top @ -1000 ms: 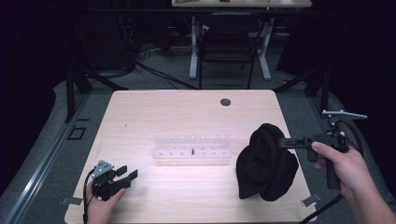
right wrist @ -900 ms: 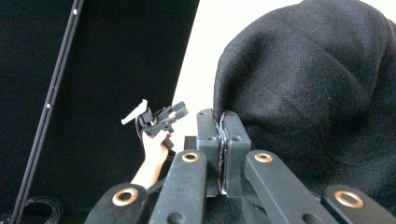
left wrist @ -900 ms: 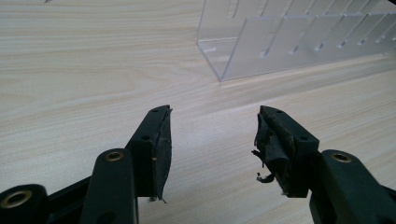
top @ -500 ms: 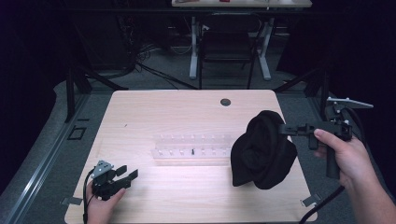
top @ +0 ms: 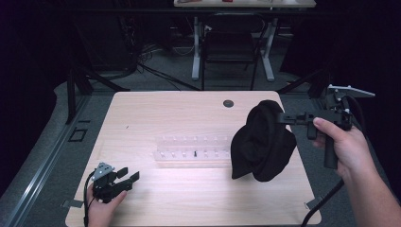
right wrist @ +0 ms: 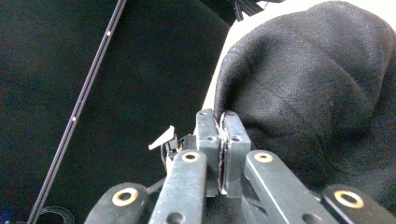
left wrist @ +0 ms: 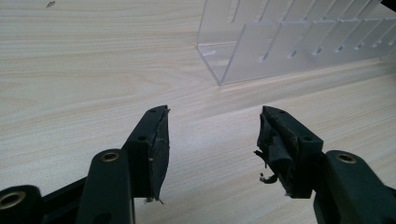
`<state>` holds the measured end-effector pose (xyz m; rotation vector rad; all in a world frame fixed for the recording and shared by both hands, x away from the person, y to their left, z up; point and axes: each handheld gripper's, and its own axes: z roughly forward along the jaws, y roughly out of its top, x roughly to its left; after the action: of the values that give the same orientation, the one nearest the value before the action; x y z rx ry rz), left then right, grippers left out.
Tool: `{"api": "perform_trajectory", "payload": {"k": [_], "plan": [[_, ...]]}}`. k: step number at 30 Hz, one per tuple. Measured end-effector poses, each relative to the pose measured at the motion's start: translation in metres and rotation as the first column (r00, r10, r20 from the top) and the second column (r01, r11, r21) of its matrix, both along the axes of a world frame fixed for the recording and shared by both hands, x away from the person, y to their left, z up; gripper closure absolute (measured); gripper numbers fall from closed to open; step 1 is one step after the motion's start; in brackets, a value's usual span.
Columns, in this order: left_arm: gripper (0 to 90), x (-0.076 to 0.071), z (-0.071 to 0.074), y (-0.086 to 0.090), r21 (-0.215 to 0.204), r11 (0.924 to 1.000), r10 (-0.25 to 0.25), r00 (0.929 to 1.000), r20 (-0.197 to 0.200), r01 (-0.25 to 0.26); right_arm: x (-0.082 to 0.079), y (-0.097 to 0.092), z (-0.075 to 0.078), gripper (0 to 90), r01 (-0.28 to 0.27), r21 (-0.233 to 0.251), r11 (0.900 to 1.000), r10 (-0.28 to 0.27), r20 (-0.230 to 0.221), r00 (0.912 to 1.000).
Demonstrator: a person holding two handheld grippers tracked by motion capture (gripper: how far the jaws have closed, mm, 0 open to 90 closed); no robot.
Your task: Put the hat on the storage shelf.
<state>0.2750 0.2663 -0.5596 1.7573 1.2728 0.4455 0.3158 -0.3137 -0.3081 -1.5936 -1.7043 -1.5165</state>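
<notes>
A black knitted cloth (top: 262, 142) hangs above the right side of the wooden table (top: 165, 109), its lower folds near the surface. My right gripper (top: 280, 117) is shut on its top edge; in the right gripper view the closed jaws (right wrist: 219, 116) pinch the fabric rim (right wrist: 317, 93). My left gripper (top: 128, 175) rests low at the table's front left. Its jaws have just been opening and stand apart (left wrist: 212, 126) with nothing between them, over bare wood.
A clear plastic rack (top: 194, 149) with several slots lies across the table's middle, with a small dark piece (top: 195, 153) in it; its corner (left wrist: 289, 42) is ahead of the left jaws. A round cable hole (top: 228, 103) sits near the far edge.
My right hand has risen and carried the black cloth up off the table, so that it now hangs from the jaws. The left hand has stayed in place.
</notes>
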Motion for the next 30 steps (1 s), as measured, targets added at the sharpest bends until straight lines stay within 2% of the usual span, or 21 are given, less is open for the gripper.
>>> {"api": "perform_trajectory", "payload": {"k": [18,30], "plan": [[43.6,0.0,0.002,0.006,-0.009,0.9999,0.011,0.9999,-0.003,-0.011,0.017,0.022,0.009,88.6,-0.007,-0.011,0.9999,0.007,0.005,1.0],[43.5,0.0,0.002,0.005,-0.013,0.9999,0.009,1.0,0.002,-0.009,0.029,0.038,0.013,88.6,-0.015,0.006,0.9999,0.015,0.015,0.9998]]}}
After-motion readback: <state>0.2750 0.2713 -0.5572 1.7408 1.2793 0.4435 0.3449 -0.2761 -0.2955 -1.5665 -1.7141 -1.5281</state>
